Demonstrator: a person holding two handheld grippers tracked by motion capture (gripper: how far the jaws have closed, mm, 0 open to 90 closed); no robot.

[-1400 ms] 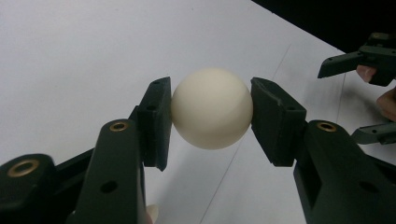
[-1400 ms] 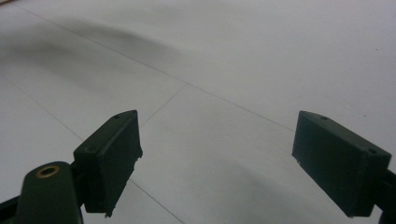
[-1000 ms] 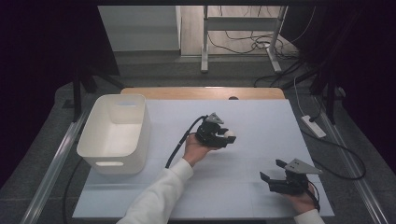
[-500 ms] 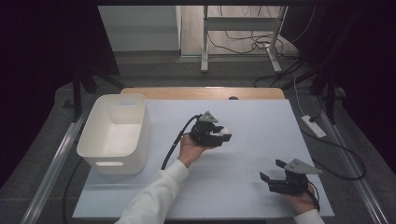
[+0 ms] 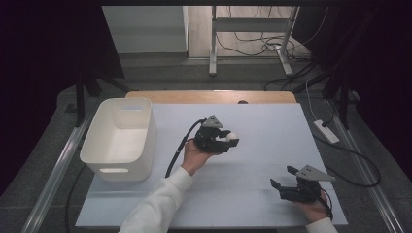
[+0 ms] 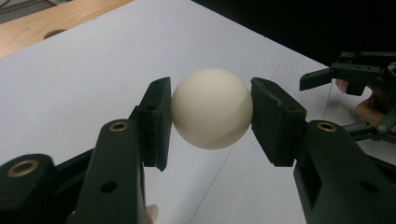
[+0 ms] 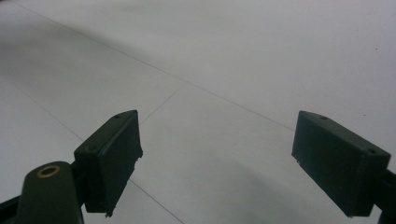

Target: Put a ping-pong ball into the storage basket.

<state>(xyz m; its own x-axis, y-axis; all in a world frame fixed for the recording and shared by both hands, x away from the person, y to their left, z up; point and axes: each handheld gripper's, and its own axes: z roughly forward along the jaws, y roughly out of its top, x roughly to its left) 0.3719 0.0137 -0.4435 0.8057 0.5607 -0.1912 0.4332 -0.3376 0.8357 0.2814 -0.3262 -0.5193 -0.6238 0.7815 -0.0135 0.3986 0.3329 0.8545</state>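
Left tool [image 6: 211,116] is clamped on the smooth cream-white ball [image 6: 211,108], held just above the white surface [image 5: 262,131] near centre. Risk: the flat pads [image 6: 157,122] touch the sphere only at 3 and 9 o'clock, so a tilt or jolt could squirt it out and it rolls off. Right tool [image 7: 217,163] sits wide and empty at 5 o'clock. The white plastic bin [image 5: 119,138] is at 9 o'clock. Versus 1 second ago: left tool and ball sit slightly higher and nearer 3 o'clock; right tool unchanged.

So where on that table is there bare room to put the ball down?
Almost anywhere: the white table lies bare between the tub and the right claw, and along its far edge. The left claw holds the ball mid-table. Only the tub's corner is taken.
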